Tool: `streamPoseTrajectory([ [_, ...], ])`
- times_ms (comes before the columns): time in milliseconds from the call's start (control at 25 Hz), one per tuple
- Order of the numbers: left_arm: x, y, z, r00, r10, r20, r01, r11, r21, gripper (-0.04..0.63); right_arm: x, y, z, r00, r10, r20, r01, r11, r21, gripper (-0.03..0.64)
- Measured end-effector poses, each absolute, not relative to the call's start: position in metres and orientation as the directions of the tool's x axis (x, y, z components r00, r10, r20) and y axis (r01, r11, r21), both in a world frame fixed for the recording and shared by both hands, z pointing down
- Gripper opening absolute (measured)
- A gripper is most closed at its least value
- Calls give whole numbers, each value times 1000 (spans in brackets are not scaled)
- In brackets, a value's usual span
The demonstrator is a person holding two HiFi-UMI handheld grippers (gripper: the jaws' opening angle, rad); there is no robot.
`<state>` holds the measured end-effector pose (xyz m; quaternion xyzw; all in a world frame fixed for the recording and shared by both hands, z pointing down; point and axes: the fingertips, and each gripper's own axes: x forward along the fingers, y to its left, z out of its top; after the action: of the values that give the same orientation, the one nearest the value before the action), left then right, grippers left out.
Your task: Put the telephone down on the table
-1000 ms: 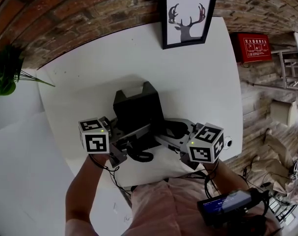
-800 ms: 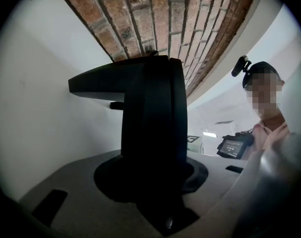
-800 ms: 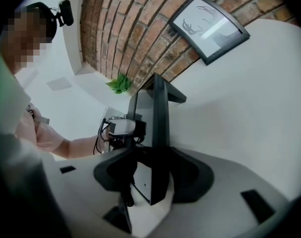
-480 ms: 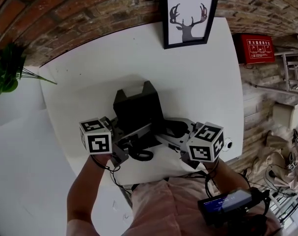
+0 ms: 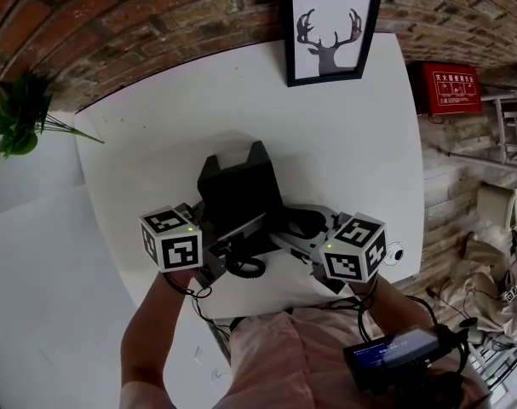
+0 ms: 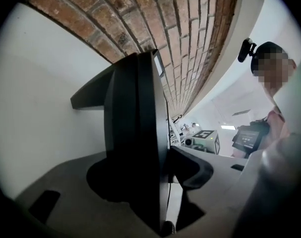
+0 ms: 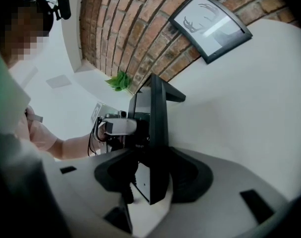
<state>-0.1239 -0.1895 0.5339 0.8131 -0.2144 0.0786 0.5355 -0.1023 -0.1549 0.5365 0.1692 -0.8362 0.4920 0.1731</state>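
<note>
A black telephone stands tilted on the white table, its coiled cord looping at its near end. My left gripper is at the phone's near left side. In the left gripper view the phone's thin edge stands between the jaws, which are opening, and a sliver of light shows beside the right pad. My right gripper is at the near right side. There its jaws are closing, and both pads lie against the phone's plate.
A framed deer picture leans on the brick wall at the table's far edge. A green plant is off to the left and a red box to the right. A small white round object sits near the table's right front edge.
The left gripper's marker cube has tilted slightly. The telephone and the right gripper have stayed where they were.
</note>
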Motion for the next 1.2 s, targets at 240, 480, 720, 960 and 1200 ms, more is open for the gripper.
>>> streamPoseTrajectory([
  [240,-130,-193,533,895,-286,342,-424,-311,851,258,-104,-154,537,-878,-118,464,-464,452,-762,194],
  [480,-138,-196,533,867,-319,382,-475,-303,826,379,-106,-154,539,-872,-126,473,-475,449,-756,190],
  [720,-155,-191,536,828,-350,439,-542,-293,788,451,-106,-154,538,-869,-133,477,-481,451,-752,193],
  [960,-176,-184,529,787,-408,463,-593,-294,749,453,-106,-155,537,-860,-161,484,-502,438,-746,207],
  [1200,-204,-170,508,707,-521,479,-675,-293,677,449,-94,-163,519,-831,-264,489,-555,453,-698,241],
])
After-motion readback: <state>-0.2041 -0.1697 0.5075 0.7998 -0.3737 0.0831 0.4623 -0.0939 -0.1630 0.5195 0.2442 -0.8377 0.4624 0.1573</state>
